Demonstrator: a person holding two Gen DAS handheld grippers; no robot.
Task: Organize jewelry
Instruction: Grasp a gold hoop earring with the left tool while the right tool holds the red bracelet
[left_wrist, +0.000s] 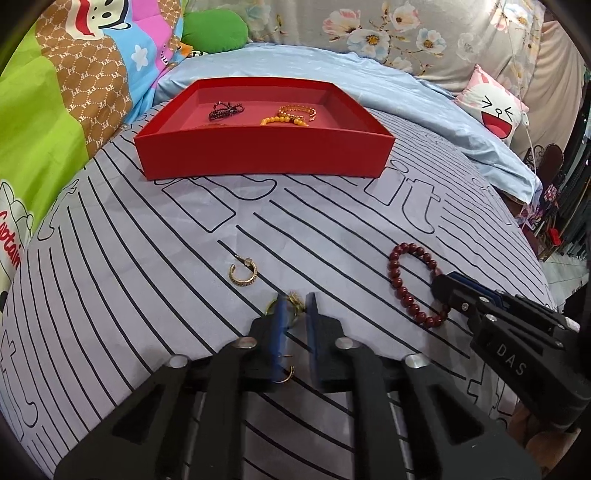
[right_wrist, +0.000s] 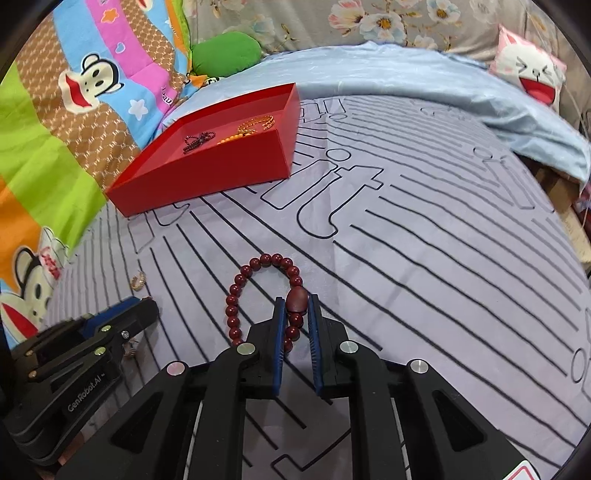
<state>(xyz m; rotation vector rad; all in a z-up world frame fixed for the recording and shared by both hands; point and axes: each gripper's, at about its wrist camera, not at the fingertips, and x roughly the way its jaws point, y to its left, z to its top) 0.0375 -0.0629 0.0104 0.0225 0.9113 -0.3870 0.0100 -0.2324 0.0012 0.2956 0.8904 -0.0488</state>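
I have the right gripper (right_wrist: 296, 310) clamped on the bracelet (right_wrist: 236, 299), left gripper (left_wrist: 296, 306) on an earring (left_wrist: 293, 300); I'd lift both gently toward the box (left_wrist: 258, 155).

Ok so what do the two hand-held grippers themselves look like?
Both look alike: matte black angular frames with triangular cut-outs, round silver bolt heads at the pivots, and blue ribbed pads lining the two fingers. The left hand-held gripper carries white "GenRobot.AI" lettering, the right hand-held gripper white "DAS" lettering. No cables, hands or sleeves show.
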